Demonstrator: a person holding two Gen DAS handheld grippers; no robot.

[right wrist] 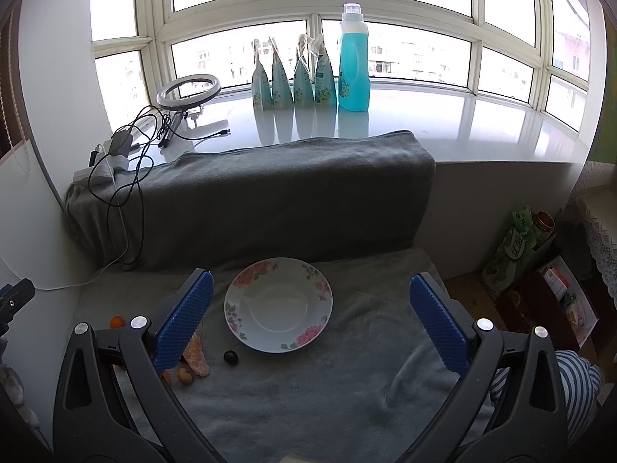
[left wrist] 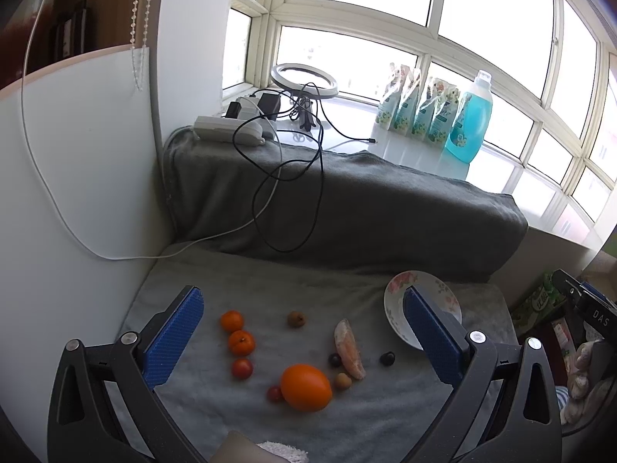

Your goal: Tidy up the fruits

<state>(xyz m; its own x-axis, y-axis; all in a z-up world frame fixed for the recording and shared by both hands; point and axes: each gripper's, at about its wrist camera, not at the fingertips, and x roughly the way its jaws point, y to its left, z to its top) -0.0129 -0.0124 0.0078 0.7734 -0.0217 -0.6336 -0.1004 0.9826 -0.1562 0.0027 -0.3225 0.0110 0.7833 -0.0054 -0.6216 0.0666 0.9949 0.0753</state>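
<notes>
Left gripper, fingers spread and holding nothing, above fruit scattered on the grey blanket: two mandarins, large orange, peeled citrus segment, small dark fruits hard to identify. Right gripper, fingers likewise spread, frames the floral plate; its left finger hides most fruit.

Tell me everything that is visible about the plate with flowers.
The plate is round and shallow, white, glossy like ceramic, with pink flowers and green leaves printed around its rim. It lies flat and upright on the grey blanket, with nothing in it. No fruit touches it; a dark grape lies apart near its front-left edge.
</notes>
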